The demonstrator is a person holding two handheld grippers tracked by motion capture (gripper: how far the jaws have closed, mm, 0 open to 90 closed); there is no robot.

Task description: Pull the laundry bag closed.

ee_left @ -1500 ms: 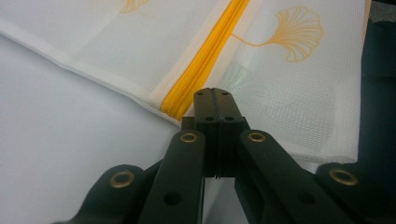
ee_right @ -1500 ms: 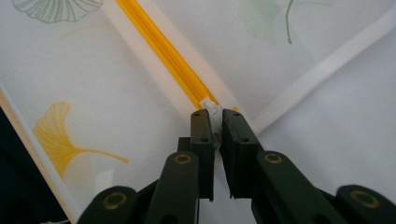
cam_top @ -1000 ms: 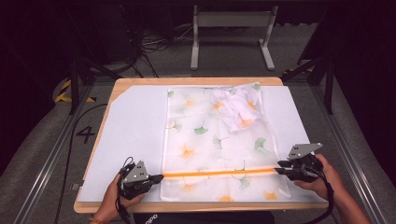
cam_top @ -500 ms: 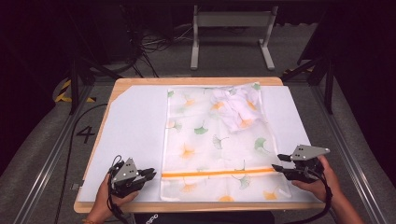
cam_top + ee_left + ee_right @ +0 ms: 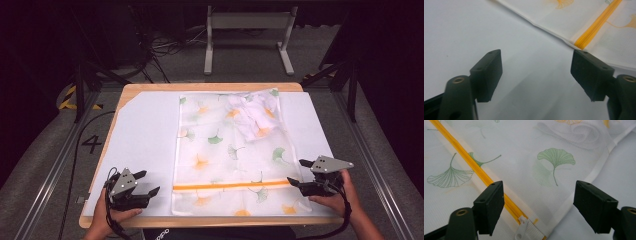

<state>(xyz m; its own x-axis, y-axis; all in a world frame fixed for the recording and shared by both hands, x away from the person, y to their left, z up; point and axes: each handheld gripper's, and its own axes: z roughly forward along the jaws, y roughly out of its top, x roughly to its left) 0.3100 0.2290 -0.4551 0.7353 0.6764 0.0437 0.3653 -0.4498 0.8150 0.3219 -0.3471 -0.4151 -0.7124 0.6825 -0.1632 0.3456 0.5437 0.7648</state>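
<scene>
A sheer white mesh bag [image 5: 227, 150] printed with ginkgo leaves lies flat on the white table cover. An orange zipper [image 5: 232, 186] crosses its near end, and crumpled white fabric [image 5: 252, 117] shows through at its far right. My left gripper [image 5: 148, 182] stands open on the bare cover, a little left of the bag's edge. In the left gripper view the zipper's end [image 5: 596, 25] lies beyond the right jaw. My right gripper [image 5: 296, 172] is open over the zipper's right end. In the right gripper view the white zipper pull [image 5: 522, 230] sits between the jaws.
The white cover [image 5: 142, 135] lies on a wooden table [image 5: 200, 221] whose front edge is close to both hands. A metal stand [image 5: 247, 37] and cables are on the floor behind. A "4" mark [image 5: 92, 143] is on the floor at the left.
My left gripper has drawn back to the left, off the zipper's left end, and now stands apart from the bag. The right gripper has stayed at the zipper's right end.
</scene>
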